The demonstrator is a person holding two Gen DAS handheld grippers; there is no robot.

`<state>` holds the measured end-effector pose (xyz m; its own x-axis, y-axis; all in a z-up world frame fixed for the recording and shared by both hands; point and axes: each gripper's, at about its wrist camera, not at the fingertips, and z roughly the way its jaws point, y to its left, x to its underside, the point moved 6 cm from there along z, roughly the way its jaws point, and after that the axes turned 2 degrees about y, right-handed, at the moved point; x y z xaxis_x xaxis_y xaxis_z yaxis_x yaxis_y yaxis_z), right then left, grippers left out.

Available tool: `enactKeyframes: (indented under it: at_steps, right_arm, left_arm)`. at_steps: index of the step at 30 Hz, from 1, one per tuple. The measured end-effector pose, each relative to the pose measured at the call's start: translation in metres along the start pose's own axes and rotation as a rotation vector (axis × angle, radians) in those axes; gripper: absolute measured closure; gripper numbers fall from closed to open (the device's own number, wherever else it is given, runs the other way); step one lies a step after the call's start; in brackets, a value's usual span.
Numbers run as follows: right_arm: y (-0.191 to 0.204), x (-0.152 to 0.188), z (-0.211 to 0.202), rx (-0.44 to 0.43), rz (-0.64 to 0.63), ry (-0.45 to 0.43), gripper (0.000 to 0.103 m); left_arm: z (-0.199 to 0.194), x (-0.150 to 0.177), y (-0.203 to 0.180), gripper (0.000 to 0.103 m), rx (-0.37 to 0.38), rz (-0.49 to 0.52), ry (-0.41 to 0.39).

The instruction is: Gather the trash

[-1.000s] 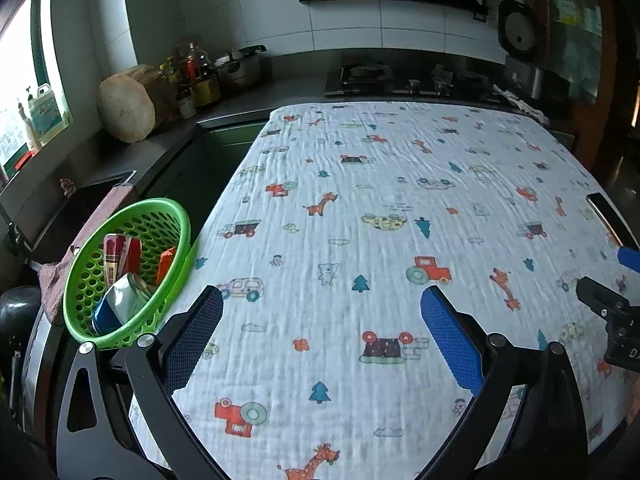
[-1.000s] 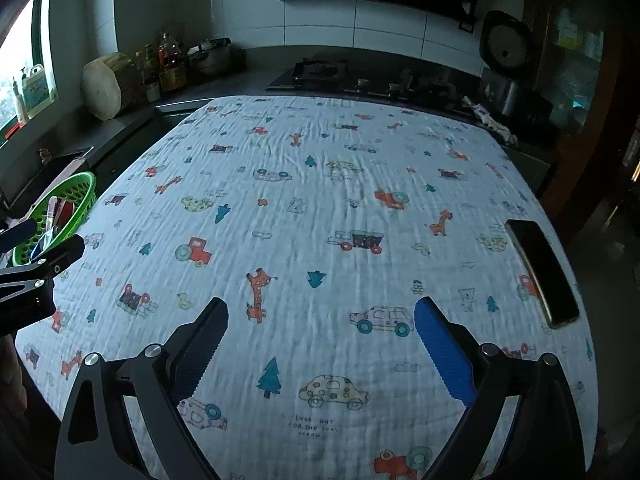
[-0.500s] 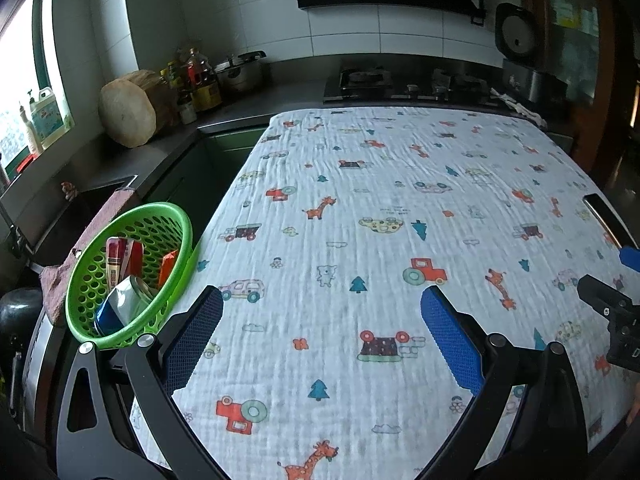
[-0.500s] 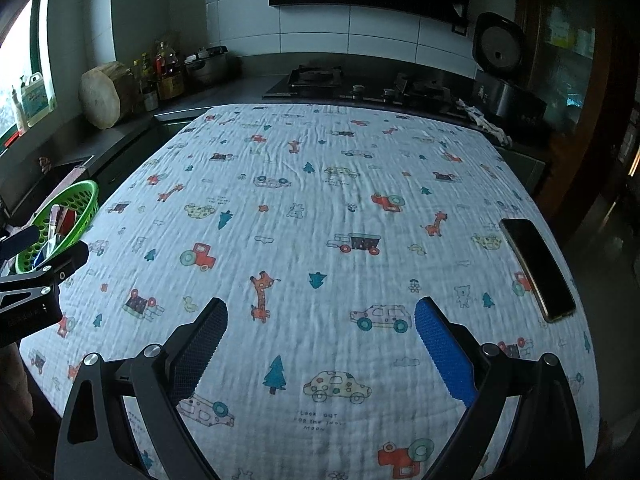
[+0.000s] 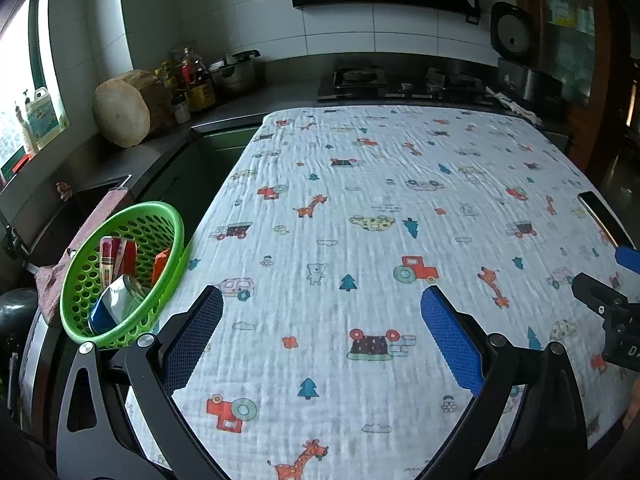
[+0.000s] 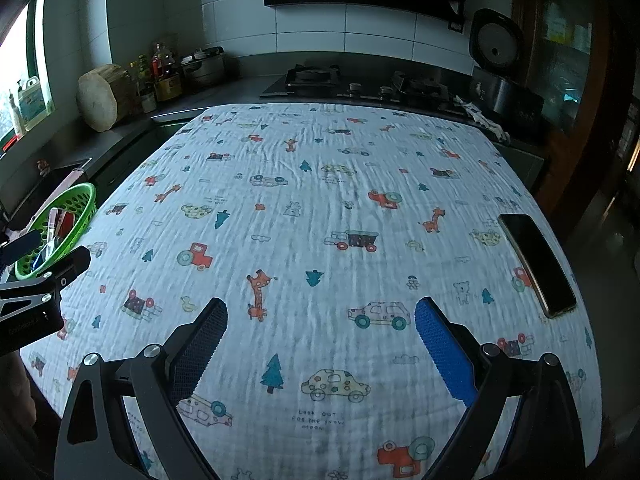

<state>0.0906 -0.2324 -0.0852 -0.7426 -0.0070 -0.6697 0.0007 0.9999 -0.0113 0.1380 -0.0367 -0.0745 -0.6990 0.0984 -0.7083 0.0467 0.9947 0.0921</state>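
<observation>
A green perforated basket (image 5: 100, 334) sits at the table's left edge and holds several wrappers: red packets (image 5: 116, 258), an orange one (image 5: 160, 266) and a silver-blue one (image 5: 116, 304). The basket (image 6: 82, 194) also shows at the far left of the right wrist view. My left gripper (image 5: 320, 300) hovers open over the cloth just right of the basket, nothing between its fingers. My right gripper (image 6: 320, 308) is open too, above the near middle of the table. No loose trash shows on the patterned cloth (image 5: 400, 200).
A black phone (image 6: 536, 264) lies at the table's right edge. Behind the table runs a dark counter with a wooden block (image 5: 124, 114), bottles (image 5: 192, 80), a pot, a stove (image 5: 404, 80) and a rice cooker (image 6: 500, 68). A pink cloth (image 5: 80, 240) hangs left of the basket.
Both grippers have drawn back and tilted up slightly, so the far wall and counter show more. The basket, its contents and the phone stay put.
</observation>
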Motion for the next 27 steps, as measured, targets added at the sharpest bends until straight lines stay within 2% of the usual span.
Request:
enactKeyframes:
  at_steps: [13,27]
  right_arm:
    - [-0.0013,0.0031,0.0022,0.005,0.006,0.008,0.011]
    - [-0.0058,0.0022,0.0042,0.010,0.009,0.004,0.011]
  left_arm:
    - [0.0001,0.0003,-0.0049,0.005,0.034,0.002,-0.001]
    - [0.0041,-0.0017,-0.0064,0.005,0.031,0.007,0.003]
